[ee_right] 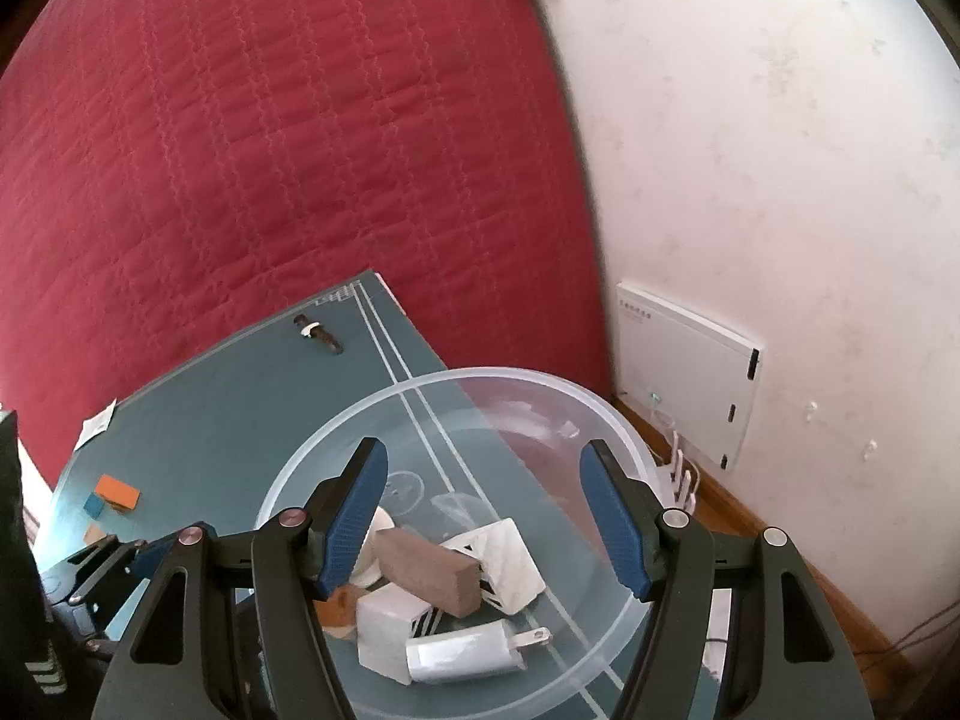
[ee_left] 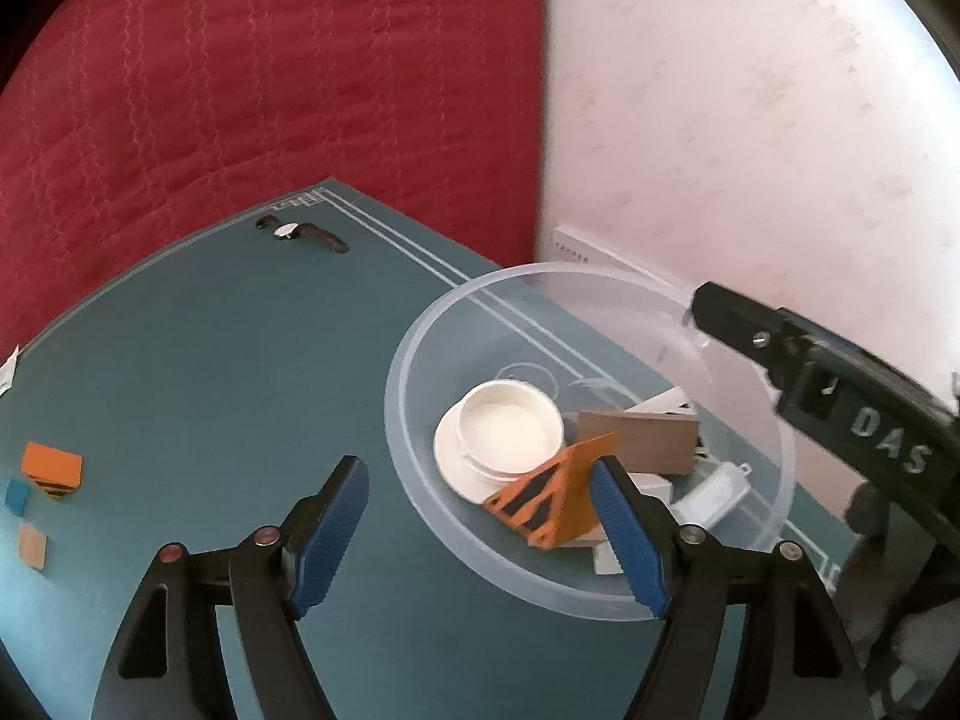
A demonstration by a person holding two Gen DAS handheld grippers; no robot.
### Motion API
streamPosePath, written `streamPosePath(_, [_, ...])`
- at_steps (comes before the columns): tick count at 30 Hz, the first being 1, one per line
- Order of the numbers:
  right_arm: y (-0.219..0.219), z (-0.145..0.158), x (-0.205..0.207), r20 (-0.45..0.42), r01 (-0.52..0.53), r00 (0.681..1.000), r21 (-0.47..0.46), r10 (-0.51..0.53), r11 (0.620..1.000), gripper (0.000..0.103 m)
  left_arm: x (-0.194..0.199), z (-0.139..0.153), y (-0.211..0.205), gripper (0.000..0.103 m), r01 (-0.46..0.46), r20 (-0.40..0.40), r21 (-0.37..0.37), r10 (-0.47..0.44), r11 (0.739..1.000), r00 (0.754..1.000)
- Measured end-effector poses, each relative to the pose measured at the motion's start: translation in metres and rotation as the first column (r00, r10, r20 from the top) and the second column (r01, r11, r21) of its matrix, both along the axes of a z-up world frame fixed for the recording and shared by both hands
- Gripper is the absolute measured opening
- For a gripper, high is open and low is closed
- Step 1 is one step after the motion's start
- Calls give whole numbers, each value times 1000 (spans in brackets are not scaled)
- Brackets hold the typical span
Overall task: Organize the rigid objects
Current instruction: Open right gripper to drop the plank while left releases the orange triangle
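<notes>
Left wrist view shows the left gripper (ee_left: 480,516) wide and empty over the bowl (ee_left: 414,480), the right gripper (ee_right: 483,510) half-wide, empty; bumping the rim could tip it off the desk (ee_left: 210,390) corner.

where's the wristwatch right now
In the left wrist view the wristwatch lies at the far corner of the teal mat, well apart from the clear bowl.
</notes>
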State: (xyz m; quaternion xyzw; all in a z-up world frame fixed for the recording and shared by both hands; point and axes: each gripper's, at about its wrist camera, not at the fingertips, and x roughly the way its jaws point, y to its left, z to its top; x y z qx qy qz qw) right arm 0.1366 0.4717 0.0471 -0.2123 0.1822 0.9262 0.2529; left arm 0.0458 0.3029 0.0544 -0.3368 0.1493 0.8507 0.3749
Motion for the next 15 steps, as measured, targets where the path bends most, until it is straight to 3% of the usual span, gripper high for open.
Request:
streamPosePath(7, [-3, -1, 0, 2, -5, 1000, 2, 5, 1000, 68, -7, -16, 4, 80, -46, -43, -57, 44, 997, 998])
streamPosePath(15, [-6, -1, 0, 7, -10, 1000, 5, 10, 1000, 68, -7, -19, -1, 92, -83, -72, -64, 79, 994, 994])
